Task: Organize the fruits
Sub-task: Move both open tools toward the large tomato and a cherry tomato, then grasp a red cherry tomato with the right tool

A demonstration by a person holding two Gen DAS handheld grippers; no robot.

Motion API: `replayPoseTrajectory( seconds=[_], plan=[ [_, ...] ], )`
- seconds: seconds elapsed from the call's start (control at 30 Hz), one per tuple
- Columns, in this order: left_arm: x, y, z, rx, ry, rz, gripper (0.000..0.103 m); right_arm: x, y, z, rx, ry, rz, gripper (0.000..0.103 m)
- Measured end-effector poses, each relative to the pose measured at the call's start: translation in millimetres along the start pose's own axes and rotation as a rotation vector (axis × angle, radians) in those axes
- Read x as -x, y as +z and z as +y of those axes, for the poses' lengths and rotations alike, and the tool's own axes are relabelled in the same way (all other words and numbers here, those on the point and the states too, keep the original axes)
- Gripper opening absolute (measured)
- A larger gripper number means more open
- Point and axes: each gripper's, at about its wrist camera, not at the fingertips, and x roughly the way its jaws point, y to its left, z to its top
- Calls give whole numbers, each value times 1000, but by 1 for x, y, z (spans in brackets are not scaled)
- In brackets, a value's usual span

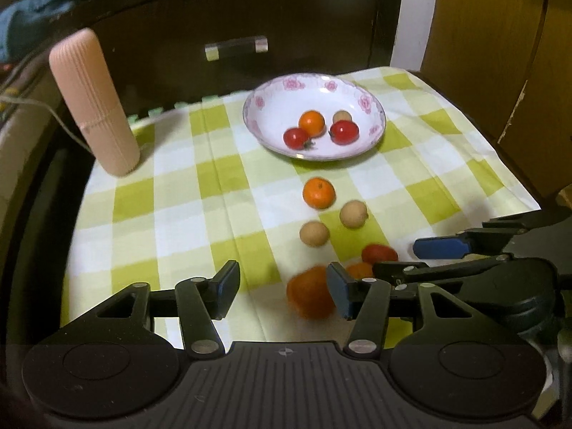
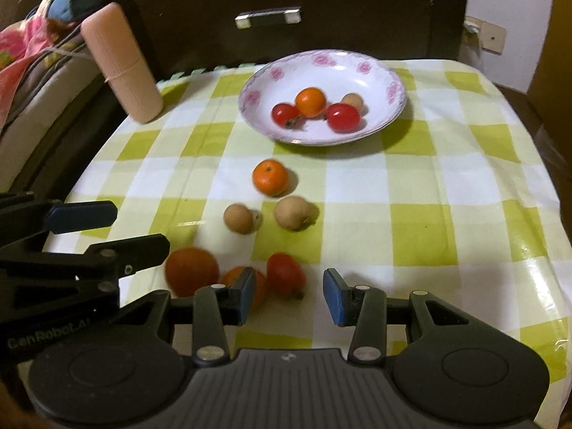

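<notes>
A white floral bowl (image 1: 271, 100) (image 2: 375, 71) at the back of the checked cloth holds two red tomatoes, an orange and a small brown fruit. On the cloth lie an orange (image 1: 319, 193) (image 2: 270, 177), two brown fruits (image 1: 314, 233) (image 1: 353, 214) (image 2: 238, 218) (image 2: 293, 212), a red tomato (image 1: 379, 253) (image 2: 285, 274), a small orange (image 2: 236, 279) and a large orange-red fruit (image 1: 310, 296) (image 2: 191, 271). My left gripper (image 1: 283, 295) is open and empty, the large fruit just inside its right finger. My right gripper (image 2: 289, 296) is open and empty just behind the tomato.
A pink ribbed cylinder (image 1: 93, 103) (image 2: 121, 62) leans at the cloth's back left corner. A dark drawer front with a handle (image 1: 236, 47) (image 2: 268, 17) stands behind the table. Each gripper shows at the side of the other's view.
</notes>
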Motion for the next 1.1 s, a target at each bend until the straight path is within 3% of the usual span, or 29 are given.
replayPoseTrajectory(
  seconds=[0.3,0.63,0.87,1.1],
  plan=[
    [0,-10,1,-5,-21,31,73,-1,-6,4,59,-4,18,40],
    [-11,-13,-1,-26,-38,67,73,-13,1,-5,71,-29,35,42],
    [-18,-13,-3,-28,-48,82,73,-14,6,-15,42,-18,41,49],
    [-21,-13,-1,-25,-57,90,74,-8,11,-32,-22,-46,21,50]
  ],
)
